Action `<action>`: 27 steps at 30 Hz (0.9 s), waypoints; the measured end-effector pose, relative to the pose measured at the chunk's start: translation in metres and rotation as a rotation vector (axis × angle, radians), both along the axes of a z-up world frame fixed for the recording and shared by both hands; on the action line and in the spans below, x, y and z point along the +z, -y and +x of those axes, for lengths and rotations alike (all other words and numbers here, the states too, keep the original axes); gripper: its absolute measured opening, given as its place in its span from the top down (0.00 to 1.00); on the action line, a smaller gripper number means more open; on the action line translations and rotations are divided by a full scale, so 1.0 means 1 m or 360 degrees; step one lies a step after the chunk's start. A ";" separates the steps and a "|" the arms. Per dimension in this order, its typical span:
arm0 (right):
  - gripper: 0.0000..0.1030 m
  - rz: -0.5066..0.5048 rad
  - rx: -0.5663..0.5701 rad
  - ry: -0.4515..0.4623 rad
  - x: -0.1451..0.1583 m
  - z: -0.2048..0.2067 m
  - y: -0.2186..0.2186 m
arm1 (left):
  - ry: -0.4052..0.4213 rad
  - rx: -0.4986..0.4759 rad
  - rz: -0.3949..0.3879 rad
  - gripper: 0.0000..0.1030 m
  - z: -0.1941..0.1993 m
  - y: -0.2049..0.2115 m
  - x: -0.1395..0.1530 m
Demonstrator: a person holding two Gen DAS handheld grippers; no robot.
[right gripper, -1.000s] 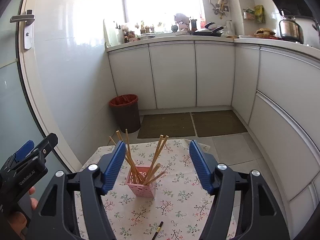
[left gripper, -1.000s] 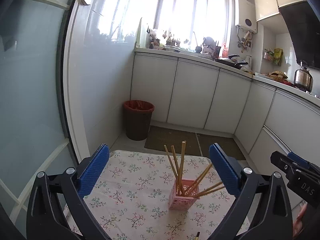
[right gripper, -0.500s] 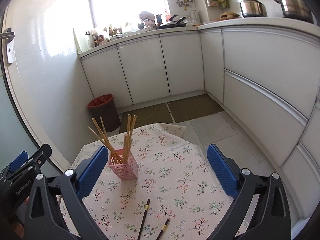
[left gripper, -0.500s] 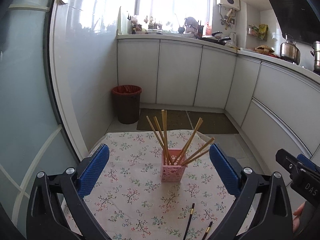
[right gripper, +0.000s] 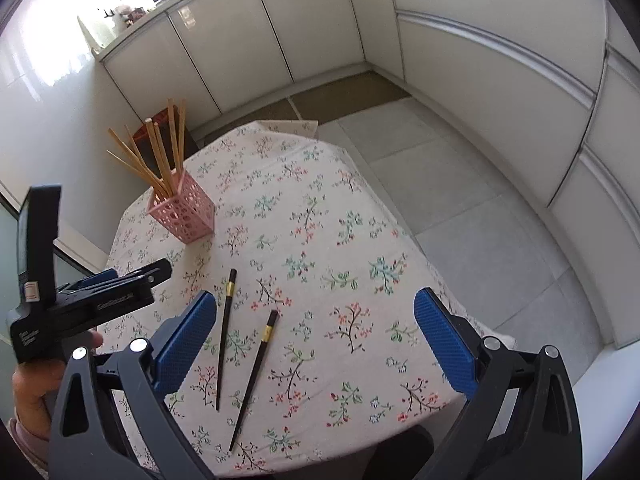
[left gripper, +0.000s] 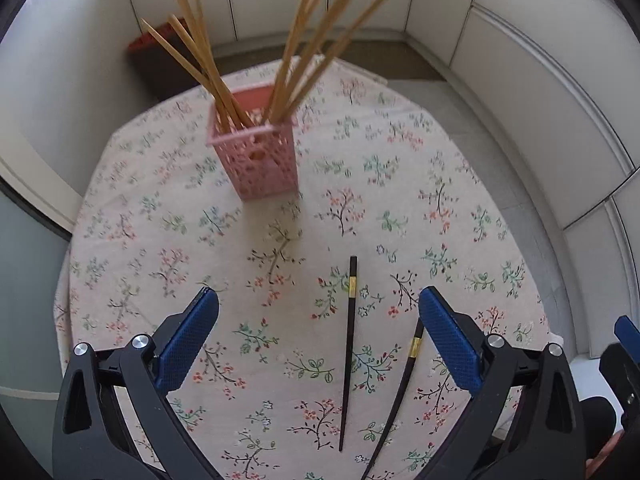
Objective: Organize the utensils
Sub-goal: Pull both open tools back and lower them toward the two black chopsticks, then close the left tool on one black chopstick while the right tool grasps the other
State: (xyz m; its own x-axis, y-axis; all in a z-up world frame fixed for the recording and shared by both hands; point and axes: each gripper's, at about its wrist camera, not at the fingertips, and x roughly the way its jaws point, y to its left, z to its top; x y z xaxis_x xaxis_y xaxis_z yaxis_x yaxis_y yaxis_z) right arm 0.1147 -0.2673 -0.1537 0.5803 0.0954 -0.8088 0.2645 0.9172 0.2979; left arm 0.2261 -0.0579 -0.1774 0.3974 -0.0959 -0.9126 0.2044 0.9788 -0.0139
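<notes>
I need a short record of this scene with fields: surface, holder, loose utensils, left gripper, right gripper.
surface: table with floral tablecloth
holder: pink basket, upright, holding wooden chopsticks
loose utensils: two black chopsticks, one and another, lying flat on the cloth, apart from the basket
left gripper: open, holds nothing
right gripper: open, holds nothing

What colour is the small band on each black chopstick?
Gold; the band on the black chopstick shows best in the left wrist view.
</notes>
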 end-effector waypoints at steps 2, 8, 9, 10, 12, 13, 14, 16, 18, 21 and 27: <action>0.06 0.0047 -0.0024 -0.0050 -0.009 -0.002 0.005 | -0.0113 -0.0028 -0.0003 0.09 0.011 0.007 -0.020; 0.06 0.0123 -0.0043 -0.0140 -0.021 -0.003 0.014 | -0.0368 -0.0026 0.0004 0.39 0.040 0.025 -0.072; 0.07 0.0125 -0.0044 -0.0154 -0.023 -0.003 0.015 | -0.0396 -0.0023 0.0013 0.46 0.044 0.027 -0.079; 0.07 0.0125 -0.0046 -0.0165 -0.024 -0.002 0.016 | -0.0413 -0.0022 0.0007 0.49 0.046 0.029 -0.084; 0.07 0.0124 -0.0050 -0.0193 -0.028 -0.001 0.017 | -0.0445 -0.0034 0.0008 0.64 0.048 0.033 -0.092; 0.06 0.0126 -0.0050 -0.0203 -0.031 0.000 0.017 | -0.0445 -0.0048 0.0033 0.68 0.048 0.036 -0.095; 0.07 0.0130 -0.0047 -0.0217 -0.033 0.001 0.017 | -0.0418 -0.0064 0.0057 0.72 0.047 0.038 -0.094; 0.07 0.0148 -0.0043 -0.0247 -0.038 0.004 0.017 | -0.0418 -0.0092 0.0058 0.94 0.045 0.040 -0.095; 0.07 0.0166 -0.0035 -0.0283 -0.044 0.008 0.013 | -0.0407 -0.0119 0.0072 0.94 0.041 0.040 -0.096; 0.07 0.0166 -0.0008 -0.0332 -0.053 0.015 0.003 | -0.0390 -0.0138 0.0078 0.94 0.036 0.037 -0.097; 0.07 0.0175 0.0053 -0.0458 -0.072 0.040 -0.031 | -0.0315 -0.0091 0.0046 0.94 0.022 0.007 -0.081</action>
